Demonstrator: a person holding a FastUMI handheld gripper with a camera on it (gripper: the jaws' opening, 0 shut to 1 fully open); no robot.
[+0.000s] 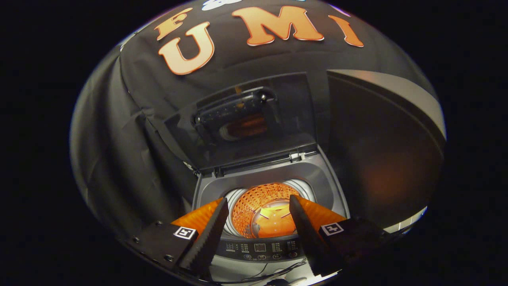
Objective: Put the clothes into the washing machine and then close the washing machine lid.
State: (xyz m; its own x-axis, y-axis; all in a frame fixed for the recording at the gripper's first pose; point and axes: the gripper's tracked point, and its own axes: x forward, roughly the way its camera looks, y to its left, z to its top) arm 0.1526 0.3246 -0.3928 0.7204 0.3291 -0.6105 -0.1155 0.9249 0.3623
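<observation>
A top-loading washing machine (325, 186) stands just ahead of my fingers, its dark glass lid (246, 123) raised upright against the booth wall. The drum (262, 212) is open and glows orange; I see perforated metal walls and the agitator at the bottom, and cannot tell whether any clothes lie inside. My gripper (258, 204) hovers above the control panel (262, 248) at the machine's front edge. Its two fingers stand wide apart with nothing between them, framing the drum opening.
Black cloth hangs behind and to the left of the machine. A large dark curved panel (381, 159) with a pale rim rises to the right of the machine. A thin cable (278, 272) lies below the control panel.
</observation>
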